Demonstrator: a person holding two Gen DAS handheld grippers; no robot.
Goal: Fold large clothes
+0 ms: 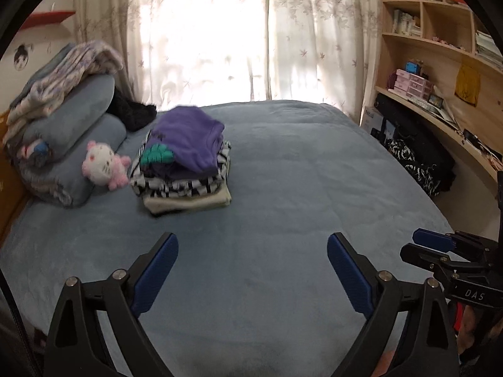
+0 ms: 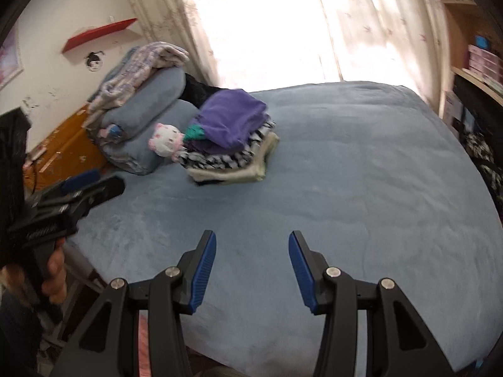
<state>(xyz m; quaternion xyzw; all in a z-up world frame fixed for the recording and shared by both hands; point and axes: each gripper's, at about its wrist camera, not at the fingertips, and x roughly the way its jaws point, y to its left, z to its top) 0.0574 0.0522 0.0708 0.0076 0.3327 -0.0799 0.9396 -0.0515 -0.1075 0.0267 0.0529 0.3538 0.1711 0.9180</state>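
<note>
Purple top [image 1: 191, 135] sits on the folded pile [image 1: 185, 185], left of middle on the bed [image 1: 314, 172]. Soft, light cloth; pinch a loose edge. Left gripper [image 1: 251, 273] and right gripper [image 2: 253, 270] are both spread apart, holding nothing.

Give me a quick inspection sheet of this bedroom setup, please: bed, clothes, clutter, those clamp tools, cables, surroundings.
Surface: blue bedspread, bare across the middle and near side.
Job's things: stack of folded clothes, purple garment on top.
Clutter: plush toy beside the stack; blue pillows with a crumpled blanket on top.
Grippers: left hand-held gripper open, empty; right hand-held gripper open, empty.
Cables: nothing seen.
Surroundings: curtains, wooden shelves.
</note>
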